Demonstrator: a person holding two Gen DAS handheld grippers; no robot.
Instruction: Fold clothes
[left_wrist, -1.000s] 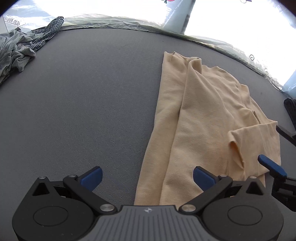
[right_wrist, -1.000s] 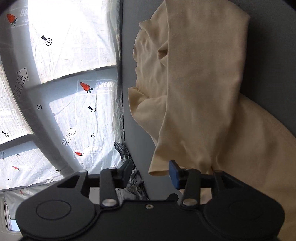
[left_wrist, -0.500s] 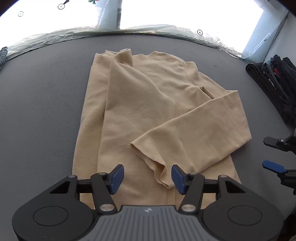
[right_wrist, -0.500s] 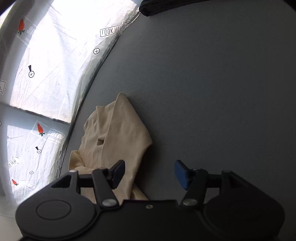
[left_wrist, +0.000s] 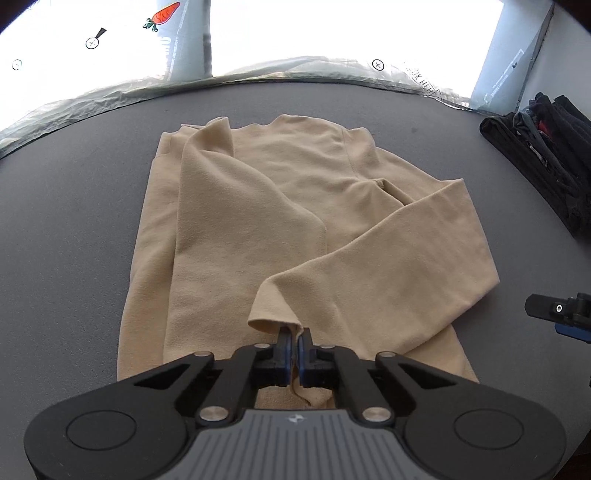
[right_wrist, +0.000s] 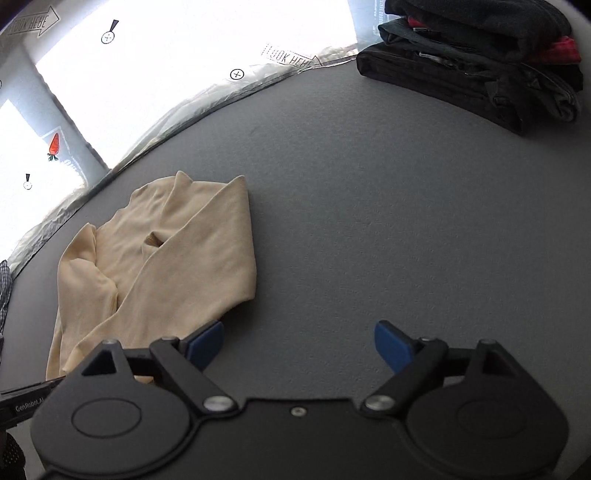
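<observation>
While the grey table (left_wrist: 74, 221) carries everything in view, the beige top (left_wrist: 295, 206) is the landmark: it lies spread flat on the table's middle, its neckline toward the plastic-covered far edge, both sides turned inward and one long sleeve (left_wrist: 388, 266) crossing its front diagonally. Well to the right of the top, near the table's far corner, sits a stack of dark folded clothes (right_wrist: 480, 66); off the top's left, at the table's rim, a scrap of checked cloth (right_wrist: 4, 288) shows.

I judge the top to be light, soft knit with no stiffness: it will drape and stretch, drag on the table's matte surface, and slip out of alignment if lifted by one point only. Good holds are edges and corners, cuff, hem or shoulder, not the slack middle.

Just at the top's near hem, the left gripper (left_wrist: 294, 341) is closed tight on the sleeve's cuff. Beside the top's right edge, the right gripper (right_wrist: 298, 341) hovers over bare table, spread wide and empty.
</observation>
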